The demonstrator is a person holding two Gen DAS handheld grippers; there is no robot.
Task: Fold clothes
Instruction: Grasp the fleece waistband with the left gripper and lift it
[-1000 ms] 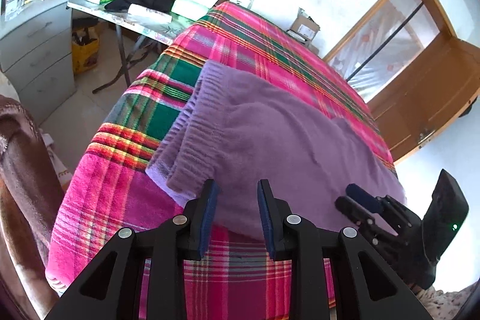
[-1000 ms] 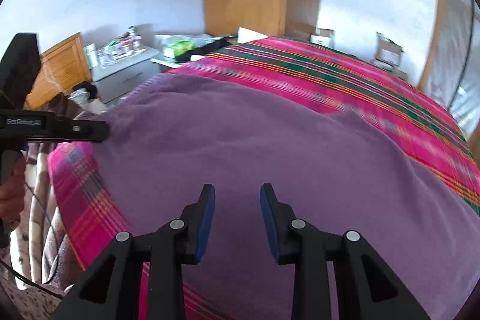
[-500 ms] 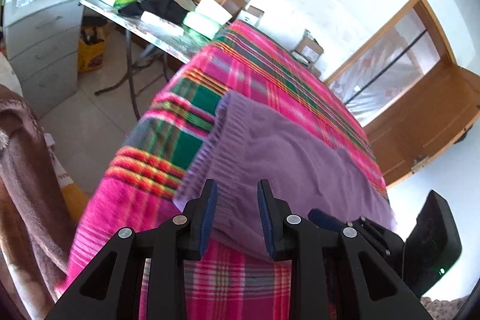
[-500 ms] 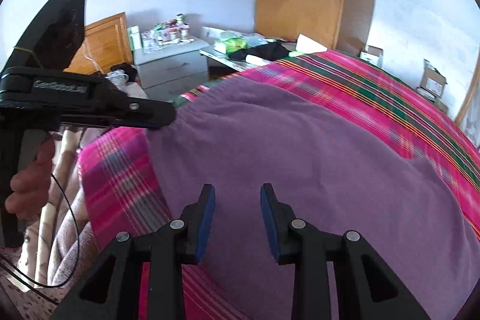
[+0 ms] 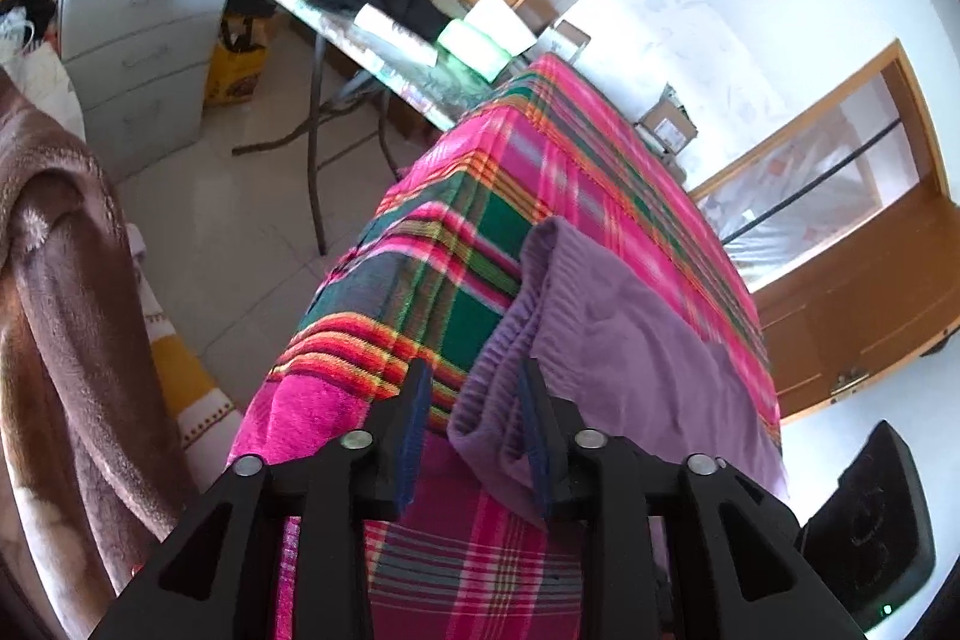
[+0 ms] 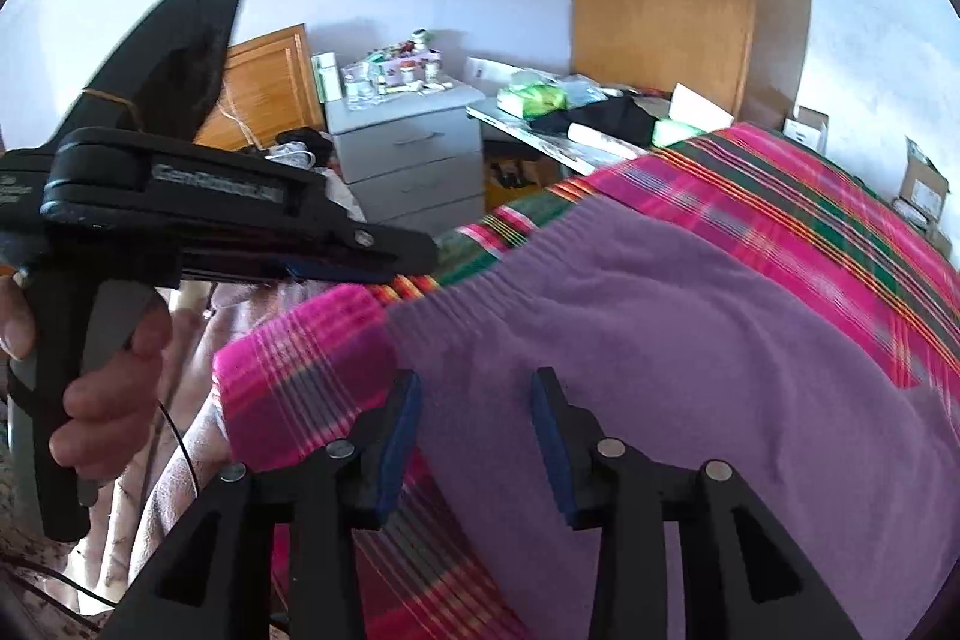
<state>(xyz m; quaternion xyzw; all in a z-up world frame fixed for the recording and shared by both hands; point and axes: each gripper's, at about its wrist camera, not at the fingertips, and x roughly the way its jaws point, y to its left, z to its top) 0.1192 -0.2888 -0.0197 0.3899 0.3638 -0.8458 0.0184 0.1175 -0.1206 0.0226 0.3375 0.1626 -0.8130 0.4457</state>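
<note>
Your left gripper (image 5: 474, 436) and right gripper (image 6: 474, 436) are both opening, empty, over the purple knit garment (image 6: 690, 340) on the pink plaid blanket (image 5: 540, 172); cluttered folding table (image 5: 414, 82) beyond.

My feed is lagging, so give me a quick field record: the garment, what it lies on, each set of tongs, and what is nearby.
garment: purple knit sweater, lying flat, ribbed hem toward the bed's corner
surface: pink and green plaid blanket over the bed
left tongs: jaws opening, ribbed hem corner between them, not pinched
right tongs: jaws opening, over the sweater's near edge, nothing gripped
nearby: grey drawer cabinet; cluttered folding table; brown fleece blanket at the left
fold: not yet started
</note>
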